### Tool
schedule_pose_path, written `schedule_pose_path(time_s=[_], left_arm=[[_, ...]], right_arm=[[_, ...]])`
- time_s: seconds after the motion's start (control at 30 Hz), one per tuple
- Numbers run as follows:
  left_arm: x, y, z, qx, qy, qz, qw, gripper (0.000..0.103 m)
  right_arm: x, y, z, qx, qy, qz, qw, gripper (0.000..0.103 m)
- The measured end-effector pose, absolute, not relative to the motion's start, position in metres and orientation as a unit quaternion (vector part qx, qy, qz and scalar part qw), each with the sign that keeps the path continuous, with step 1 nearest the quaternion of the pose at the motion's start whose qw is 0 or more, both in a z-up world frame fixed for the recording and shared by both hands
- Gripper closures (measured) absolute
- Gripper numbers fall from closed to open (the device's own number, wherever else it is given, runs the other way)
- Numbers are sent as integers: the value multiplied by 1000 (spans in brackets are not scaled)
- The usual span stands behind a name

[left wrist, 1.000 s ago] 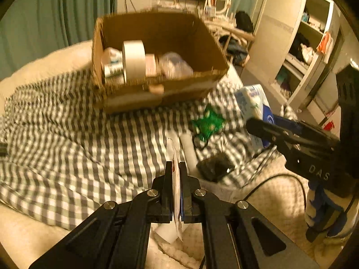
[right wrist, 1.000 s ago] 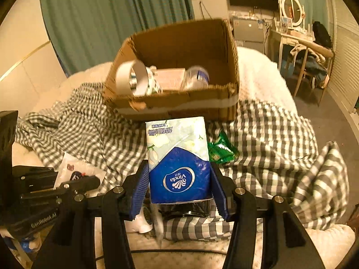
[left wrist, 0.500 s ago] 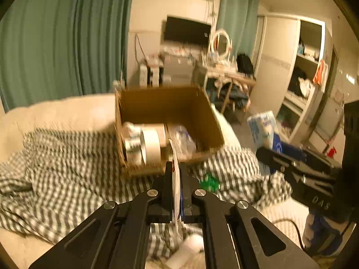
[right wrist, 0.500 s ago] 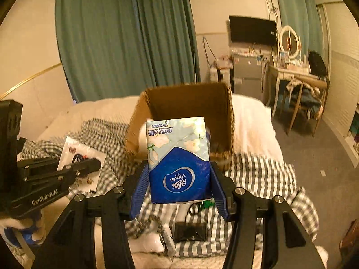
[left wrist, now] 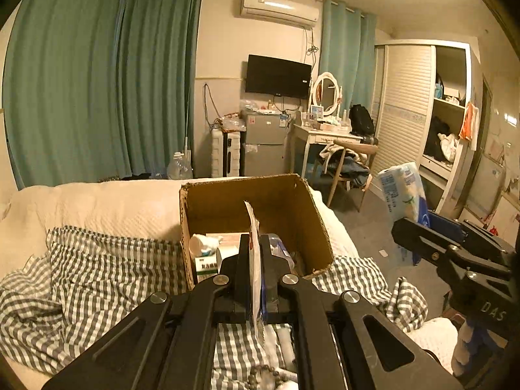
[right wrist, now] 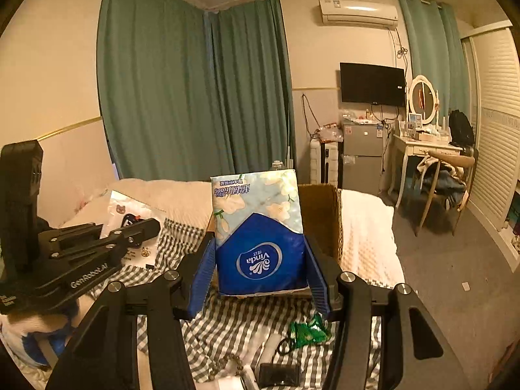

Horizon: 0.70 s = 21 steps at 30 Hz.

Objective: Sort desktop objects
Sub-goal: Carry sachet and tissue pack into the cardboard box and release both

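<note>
My left gripper (left wrist: 255, 253) is shut on a thin white card packet (left wrist: 254, 234), held edge-on in front of the open cardboard box (left wrist: 320, 227). From the right wrist view the same packet (right wrist: 130, 208) shows its printed face in the left gripper (right wrist: 152, 226). My right gripper (right wrist: 258, 261) is shut on a blue and white tissue pack (right wrist: 258, 234), raised above the bed; that pack (left wrist: 403, 191) appears at right in the left wrist view. The box holds a small white bottle (left wrist: 203, 243), a medicine carton (left wrist: 206, 265) and a clear plastic item.
A grey checked cloth (left wrist: 113, 266) covers the cream bed (left wrist: 97, 204). On it lie a green wrapper (right wrist: 307, 333), a black flat object (right wrist: 279, 373), a bead string (right wrist: 224, 365) and white tubes. A desk, chair, fridge and wardrobe stand beyond.
Both grippers have risen and tilted up with their loads still held. The box and cloth have dropped lower in both views, and the room behind now fills the upper half.
</note>
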State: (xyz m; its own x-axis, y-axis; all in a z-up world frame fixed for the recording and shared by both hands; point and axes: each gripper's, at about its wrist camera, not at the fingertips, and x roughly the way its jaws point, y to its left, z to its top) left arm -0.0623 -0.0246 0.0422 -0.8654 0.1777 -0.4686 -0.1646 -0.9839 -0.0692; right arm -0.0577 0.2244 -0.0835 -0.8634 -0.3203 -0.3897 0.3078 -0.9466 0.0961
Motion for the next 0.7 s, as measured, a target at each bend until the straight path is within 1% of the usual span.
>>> schedule_pose_path(time_s=[0.33, 0.7], left_arm=[[-116, -20, 32, -253, -7, 963, 89, 100], [-211, -19, -3, -291, -4, 952, 90, 99]], right_arm=[[-96, 228, -88, 217, -21, -963, 161, 52], [-183, 226, -128, 257, -22, -953, 158, 52]])
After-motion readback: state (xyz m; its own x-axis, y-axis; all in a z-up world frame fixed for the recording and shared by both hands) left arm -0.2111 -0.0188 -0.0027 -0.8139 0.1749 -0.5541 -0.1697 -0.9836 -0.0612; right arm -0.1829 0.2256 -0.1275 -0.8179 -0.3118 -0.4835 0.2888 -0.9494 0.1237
